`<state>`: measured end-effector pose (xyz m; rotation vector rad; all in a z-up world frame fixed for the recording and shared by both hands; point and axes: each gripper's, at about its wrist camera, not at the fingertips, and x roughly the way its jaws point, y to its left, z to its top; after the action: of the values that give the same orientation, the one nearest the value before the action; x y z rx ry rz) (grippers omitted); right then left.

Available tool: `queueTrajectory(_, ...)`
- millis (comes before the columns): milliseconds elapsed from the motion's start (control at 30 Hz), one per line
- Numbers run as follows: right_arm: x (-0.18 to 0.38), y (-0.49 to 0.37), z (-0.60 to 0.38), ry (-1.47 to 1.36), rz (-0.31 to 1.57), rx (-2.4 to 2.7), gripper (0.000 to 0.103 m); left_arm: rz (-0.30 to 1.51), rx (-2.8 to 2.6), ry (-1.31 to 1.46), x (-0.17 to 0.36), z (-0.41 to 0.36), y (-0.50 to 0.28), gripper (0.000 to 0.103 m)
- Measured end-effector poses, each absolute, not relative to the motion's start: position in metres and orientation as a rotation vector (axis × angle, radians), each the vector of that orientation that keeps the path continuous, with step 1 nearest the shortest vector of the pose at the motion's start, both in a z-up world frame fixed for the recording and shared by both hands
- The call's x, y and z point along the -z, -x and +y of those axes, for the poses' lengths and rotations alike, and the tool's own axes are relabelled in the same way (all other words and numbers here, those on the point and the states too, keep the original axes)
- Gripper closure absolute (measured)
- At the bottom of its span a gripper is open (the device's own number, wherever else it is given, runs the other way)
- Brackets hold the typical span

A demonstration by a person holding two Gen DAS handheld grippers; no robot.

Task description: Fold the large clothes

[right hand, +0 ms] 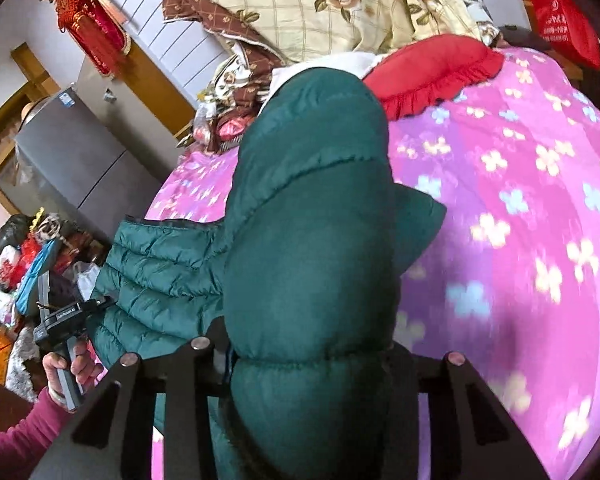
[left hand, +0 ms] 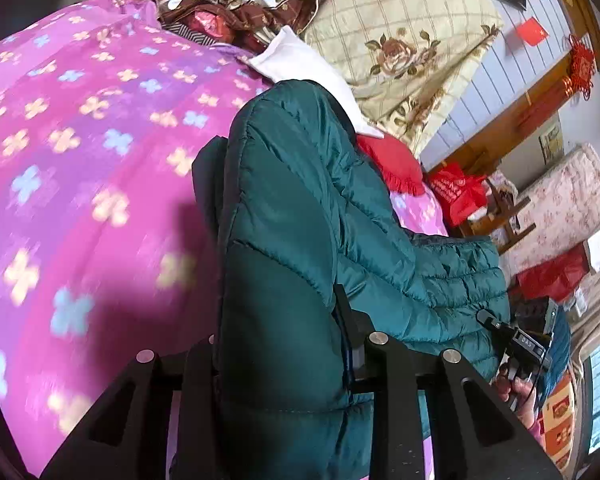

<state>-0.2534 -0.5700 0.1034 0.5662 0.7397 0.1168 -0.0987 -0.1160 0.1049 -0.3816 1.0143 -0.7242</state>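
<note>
Jackets number one in our views: a dark green puffer jacket [left hand: 284, 208], lifted above the bed [left hand: 80, 140] and stretched between our two tools. We count two hand-held grippers. Our left hand-held gripper [left hand: 278, 216] is clamped on a padded fold of the jacket, and our right hand-held gripper [right hand: 308, 240] is clamped on another thick fold. Beneath lies one pink flowered blanket [right hand: 520, 200]. At the head of the bed we see one red frilled cushion [right hand: 432, 76] and one cream rose-print quilt [right hand: 320, 4]. One red bag [left hand: 456, 196] stands beside the bed; we cannot tell what is in it.
</note>
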Motion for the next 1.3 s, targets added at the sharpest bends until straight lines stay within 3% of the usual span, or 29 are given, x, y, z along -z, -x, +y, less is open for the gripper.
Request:
queueTrajectory(100, -0.09, 0.277, -0.56, -0.557, 0.8, -0.094, 0.057, 1.055, 0.663, 0.324, -0.091, -0.111, 0.112, 0.084)
queueTrajectory(167, -0.079, 0.284, -0.557, -0.542, 0.839, -0.033, 0.041, 1.076, 0.6, 0.273, -0.078, -0.113, 0.113, 0.071)
queueTrajectory(233, -0.066, 0.286, -0.553, -0.477, 0.883, 0.088, 0.022, 1.065, 0.532, 0.229, -0.068, -0.116, 0.113, 0.049)
queueTrajectory(300, -0.057, 0.285, -0.547, -0.404, 0.906, 0.177, 0.015, 1.011, 0.455, 0.18, -0.07, -0.115, 0.12, 0.04)
queueTrajectory(733, -0.133, 0.344, -0.495, -0.255, 0.772, 0.311, 0.014, 0.829, 0.282, 0.019, -0.124, -0.113, 0.178, 0.04)
queueTrajectory(1300, -0.128, 0.356, -0.407, -0.254, 0.72, 0.271, 0.006, 0.736, 0.327, -0.047, -0.138, -0.161, 0.237, 0.041)
